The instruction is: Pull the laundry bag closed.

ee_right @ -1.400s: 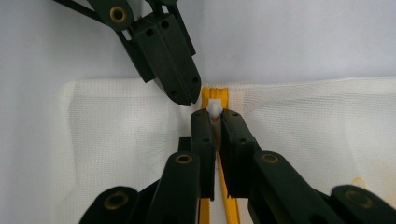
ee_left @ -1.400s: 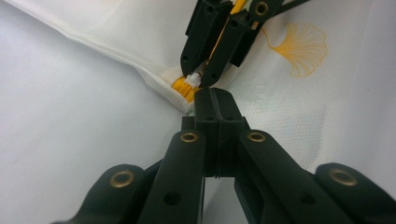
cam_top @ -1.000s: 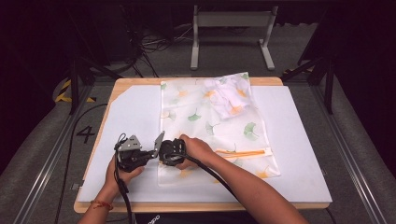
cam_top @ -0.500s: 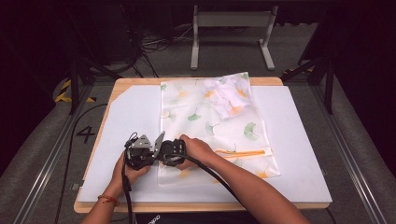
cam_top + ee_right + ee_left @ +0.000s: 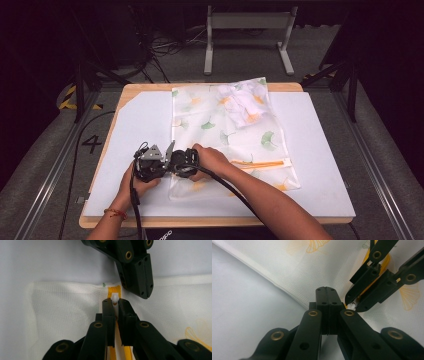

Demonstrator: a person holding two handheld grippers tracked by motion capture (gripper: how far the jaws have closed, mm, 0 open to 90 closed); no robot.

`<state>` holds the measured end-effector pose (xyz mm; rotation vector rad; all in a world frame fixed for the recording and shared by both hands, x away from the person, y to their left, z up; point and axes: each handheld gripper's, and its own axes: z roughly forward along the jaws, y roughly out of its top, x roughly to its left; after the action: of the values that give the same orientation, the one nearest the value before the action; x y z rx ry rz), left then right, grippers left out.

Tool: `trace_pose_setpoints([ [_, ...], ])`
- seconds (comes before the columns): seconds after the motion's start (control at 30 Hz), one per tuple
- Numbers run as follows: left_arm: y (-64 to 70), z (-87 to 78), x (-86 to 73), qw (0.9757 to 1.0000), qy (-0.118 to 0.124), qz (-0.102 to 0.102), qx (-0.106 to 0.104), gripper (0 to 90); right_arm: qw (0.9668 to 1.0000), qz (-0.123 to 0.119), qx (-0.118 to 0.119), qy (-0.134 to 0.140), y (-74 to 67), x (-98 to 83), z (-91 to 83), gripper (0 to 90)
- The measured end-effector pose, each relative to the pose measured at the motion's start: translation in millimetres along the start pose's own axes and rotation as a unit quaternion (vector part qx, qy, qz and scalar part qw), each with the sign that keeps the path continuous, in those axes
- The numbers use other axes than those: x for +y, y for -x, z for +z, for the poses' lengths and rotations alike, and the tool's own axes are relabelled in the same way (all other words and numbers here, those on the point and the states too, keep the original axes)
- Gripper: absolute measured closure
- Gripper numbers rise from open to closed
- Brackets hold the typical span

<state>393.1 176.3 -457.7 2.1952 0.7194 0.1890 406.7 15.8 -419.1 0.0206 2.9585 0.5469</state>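
A: Gripping the zipper pull (image 5: 114, 299) with the right claw (image 5: 114, 302); left claw (image 5: 143, 291) shut on the mesh laundry bag's (image 5: 235, 135) edge, near corner of the worktop (image 5: 320, 150).

B: Step?

A: Zipper at its end stop. Next, probably release both.

Table: a wooden table (image 5: 295, 87) carries a white board (image 5: 320, 150) that covers nearly all of its top.
Floor: grey carpet (image 5: 385, 125) surrounds the table; a dark number 4 (image 5: 92, 143) is marked on it at the left.
Rails: metal rails (image 5: 45, 185) run along the floor on both sides of the table.
Stand: a grey metal frame (image 5: 247, 35) stands beyond the far edge.
Cables: black cables (image 5: 165, 47) lie tangled on the floor at the back.
Tape: yellow and black tape (image 5: 67, 97) marks the floor at the far left.
Light: the table is brightly lit; the back of the room is dark.
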Motion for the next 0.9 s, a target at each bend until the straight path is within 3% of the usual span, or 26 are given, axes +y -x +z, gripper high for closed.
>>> trace_pose_setpoints([
  [0.23, 0.0, -1.7, -0.2, 1.0, 0.002, -0.004, 0.001, 90.0, 1.0, -0.007, -0.005, 0.001, 0.1, -1.2, -0.4, 84.4],
  [0.27, 0.8, -2.6, -0.7, 1.0, 0.004, -0.004, -0.003, 90.0, 1.0, -0.007, -0.004, 0.0, -0.2, -1.0, -0.5, 84.4],
  [0.3, 1.2, -7.1, -2.3, 0.9994, 0.017, -0.024, -0.02, 90.0, 0.9999, -0.01, -0.005, 0.0, -0.3, -0.8, -0.6, 84.4],
  [0.33, 1.2, -7.1, -2.3, 0.9994, 0.017, -0.024, -0.02, 90.0, 0.9999, -0.01, -0.006, 0.0, -0.8, -0.8, -0.7, 84.3],
  [0.37, 4.3, -8.5, -3.5, 0.9986, 0.027, -0.031, -0.035, 90.0, 0.9999, -0.011, -0.006, 0.001, -1.0, -0.9, -0.7, 84.4],
  [0.53, 5.7, -7.1, -5.3, 0.9987, 0.024, -0.033, -0.031, 90.0, 0.9999, -0.013, -0.005, 0.001, -1.7, -0.6, -0.3, 84.3],
  [0.57, 7.1, -5.0, -4.9, 0.9994, 0.012, -0.028, -0.018, 90.0, 0.9999, -0.015, -0.005, -0.001, -2.2, -0.3, -0.1, 84.2],
  [0.6, 12.0, -3.0, -3.2, 1.0, 0.001, -0.005, 0.003, 90.0, 0.9997, -0.021, -0.009, -0.007, -4.3, 1.7, 0.5, 84.2],
  [0.9, 10.6, -3.2, -4.2, 1.0, 0.0, 0.001, 0.001, 90.0, 0.9995, -0.023, -0.015, -0.015, -6.1, 4.1, 0.9, 84.2],
])
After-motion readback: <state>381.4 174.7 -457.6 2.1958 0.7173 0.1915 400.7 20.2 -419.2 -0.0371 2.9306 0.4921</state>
